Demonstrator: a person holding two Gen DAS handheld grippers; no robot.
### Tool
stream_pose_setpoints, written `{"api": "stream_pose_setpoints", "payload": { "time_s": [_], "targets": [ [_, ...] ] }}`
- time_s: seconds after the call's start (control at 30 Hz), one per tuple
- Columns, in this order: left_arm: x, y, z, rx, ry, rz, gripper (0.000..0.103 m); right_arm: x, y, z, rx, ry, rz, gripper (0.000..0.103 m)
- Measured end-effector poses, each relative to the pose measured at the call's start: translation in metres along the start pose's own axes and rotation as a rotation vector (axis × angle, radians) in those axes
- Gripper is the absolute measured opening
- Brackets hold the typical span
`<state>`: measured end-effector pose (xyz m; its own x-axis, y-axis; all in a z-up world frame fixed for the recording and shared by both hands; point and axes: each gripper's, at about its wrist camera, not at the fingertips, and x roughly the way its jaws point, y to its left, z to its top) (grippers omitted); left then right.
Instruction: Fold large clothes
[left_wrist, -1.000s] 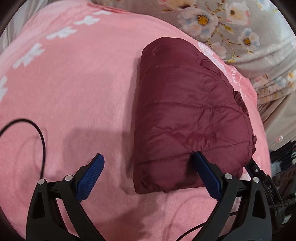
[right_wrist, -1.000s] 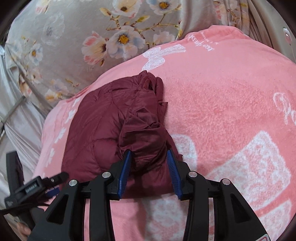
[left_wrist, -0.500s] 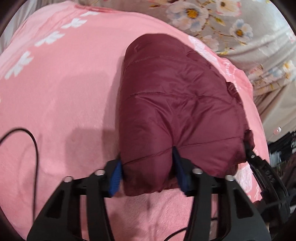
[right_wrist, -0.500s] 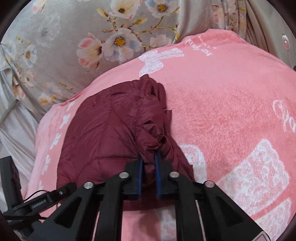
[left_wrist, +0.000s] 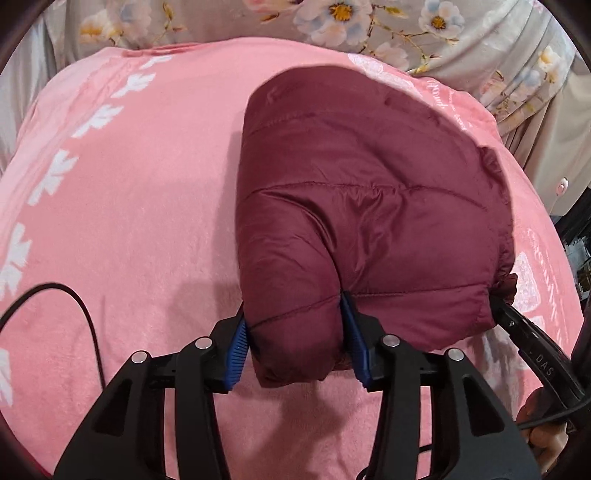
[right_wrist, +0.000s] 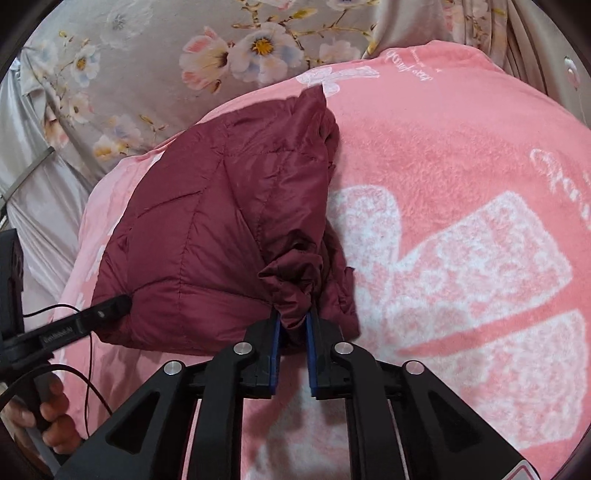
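Jacket: a dark red quilted jacket (left_wrist: 369, 206), folded into a thick bundle, lies on a pink blanket (left_wrist: 140, 206); its near edge is raised a little off the blanket where the two grippers hold it.
Left gripper: the left gripper (left_wrist: 295, 332) pinches the near left corner of the jacket; the blue pads (left_wrist: 238, 343) press into the padding from both sides, and the fabric bulges out between and below them. Its jaws have just eased a little wider, with the corner still between them.
Right gripper: the right gripper (right_wrist: 293, 332) stands nearly pressed together on a bunched, wrinkled fold at the jacket's near right corner; the cloth fills the narrow gap between the pads. Its jaws have just opened slightly, with the fold still between them.
Hands: in the right wrist view a hand (right_wrist: 48, 421) grips a black handle at the lower left edge; in the left wrist view part of another hand (left_wrist: 543, 432) shows at the lower right.
Cable: a thin black cable (left_wrist: 74, 306) curves over the blanket to the left of the left gripper.
Blanket: pink with white leaf shapes and writing.
Background: grey cloth with a flower print (right_wrist: 236, 48) lies beyond the blanket's far edge.
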<state>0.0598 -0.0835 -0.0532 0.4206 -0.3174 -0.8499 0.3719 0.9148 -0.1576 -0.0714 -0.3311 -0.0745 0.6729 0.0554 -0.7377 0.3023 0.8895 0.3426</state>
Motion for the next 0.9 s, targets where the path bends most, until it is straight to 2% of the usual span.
{"api": "stream_pose_setpoints", "payload": {
  "time_s": [0.07,0.1,0.2,0.3,0.37,0.43,0.53,0.63,0.9],
  "targets": [
    [-0.016,0.004,0.005,-0.011,-0.023,-0.004,0.045,-0.017,-0.002,0.001,-0.008,-0.025,-0.028,0.022],
    [-0.026,0.005,0.009,-0.008,-0.054,0.011,0.045,-0.032,-0.003,0.002,-0.019,-0.053,-0.048,0.022],
    [-0.061,-0.001,0.024,0.021,-0.183,0.122,0.044,-0.058,0.003,0.007,-0.064,-0.135,-0.125,0.020],
    [-0.069,-0.017,0.042,0.039,-0.231,0.149,0.044,-0.065,0.024,0.021,-0.137,-0.182,-0.118,0.015],
    [-0.060,-0.034,0.052,0.051,-0.234,0.153,0.044,-0.058,0.039,0.029,-0.179,-0.189,-0.120,0.014],
    [-0.047,-0.045,0.051,0.065,-0.224,0.175,0.044,-0.039,0.050,0.034,-0.221,-0.175,-0.176,0.013],
    [-0.019,-0.060,0.049,0.073,-0.178,0.195,0.044,-0.016,0.044,0.034,-0.197,-0.114,-0.178,0.011],
    [0.004,-0.065,0.043,0.063,-0.135,0.205,0.044,-0.002,0.038,0.033,-0.181,-0.091,-0.201,0.011],
    [0.028,-0.074,0.031,0.086,-0.145,0.259,0.046,0.028,0.029,0.025,-0.184,-0.055,-0.218,0.008]
  ]
}}
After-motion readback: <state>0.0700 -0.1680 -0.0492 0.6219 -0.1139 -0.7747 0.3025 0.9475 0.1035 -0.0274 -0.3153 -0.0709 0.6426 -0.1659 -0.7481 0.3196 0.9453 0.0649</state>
